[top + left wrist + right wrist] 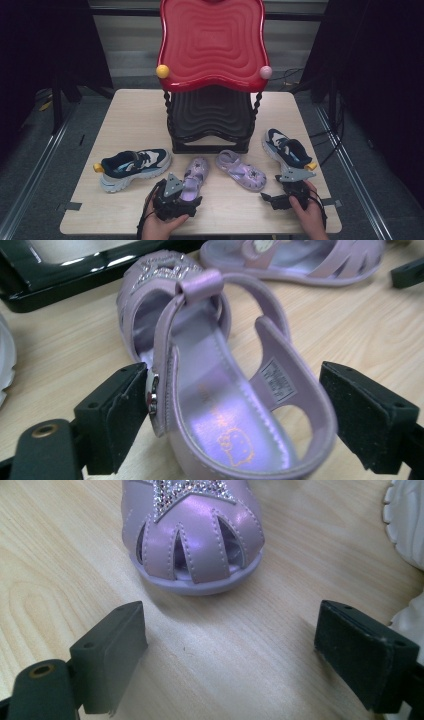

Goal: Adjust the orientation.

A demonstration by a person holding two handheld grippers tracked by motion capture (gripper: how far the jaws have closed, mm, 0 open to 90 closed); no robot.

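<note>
Two lilac child's sandals lie on the wooden table (130, 115) in front of a rack. My left gripper (186, 192) (232, 410) is low over the left sandal (196, 172) (210, 365). Its jaws stand wide on either side of the heel, the left pad (120, 415) right at the strap buckle; I see no squeeze on the sandal. The right sandal (241, 170) (192, 535) has a glittery star on its toe. My right gripper (270, 189) (230, 645) stands open just short of that toe, with bare table between its jaws.
A two-tier rack stands at the back middle, with a red top tray (212, 40) and a black lower tray (212, 112). One navy and white sneaker (132, 167) lies left of the sandals, another (286, 147) to their right, its white sole (405, 520) close beside my right gripper.
</note>
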